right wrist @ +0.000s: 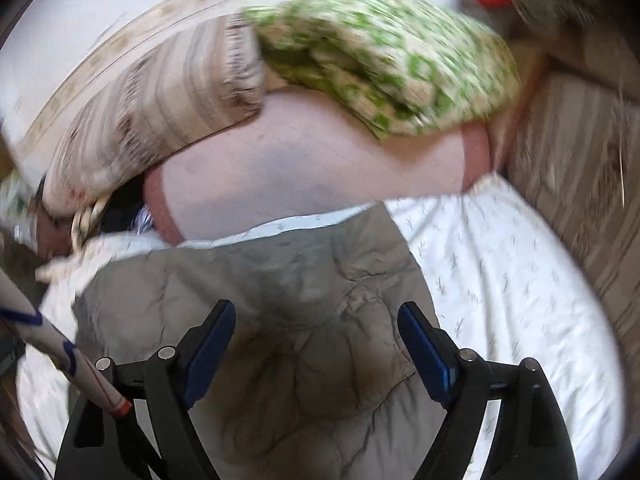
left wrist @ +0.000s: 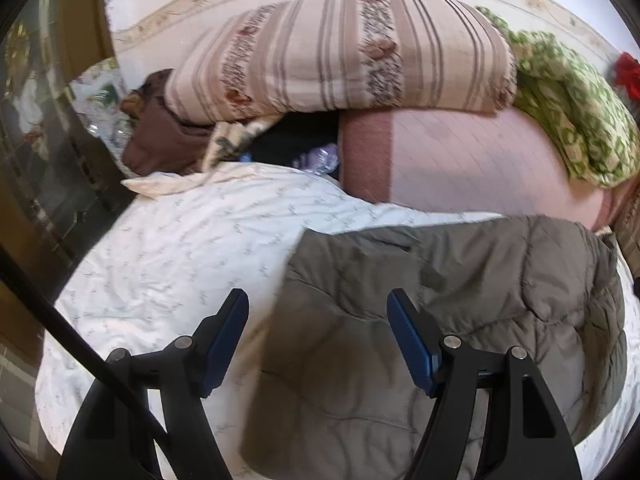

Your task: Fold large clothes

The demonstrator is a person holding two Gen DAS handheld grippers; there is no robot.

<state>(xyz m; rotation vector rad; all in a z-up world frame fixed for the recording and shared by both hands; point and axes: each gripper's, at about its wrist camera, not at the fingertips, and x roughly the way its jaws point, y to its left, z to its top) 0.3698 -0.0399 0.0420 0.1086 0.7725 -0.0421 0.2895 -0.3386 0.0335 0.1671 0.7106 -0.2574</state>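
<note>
Both tongs, left [left wrist: 318,300] and right [right wrist: 316,312], have black curved arms, blue pads [left wrist: 412,344] and silver round pins [right wrist: 166,353].
</note>
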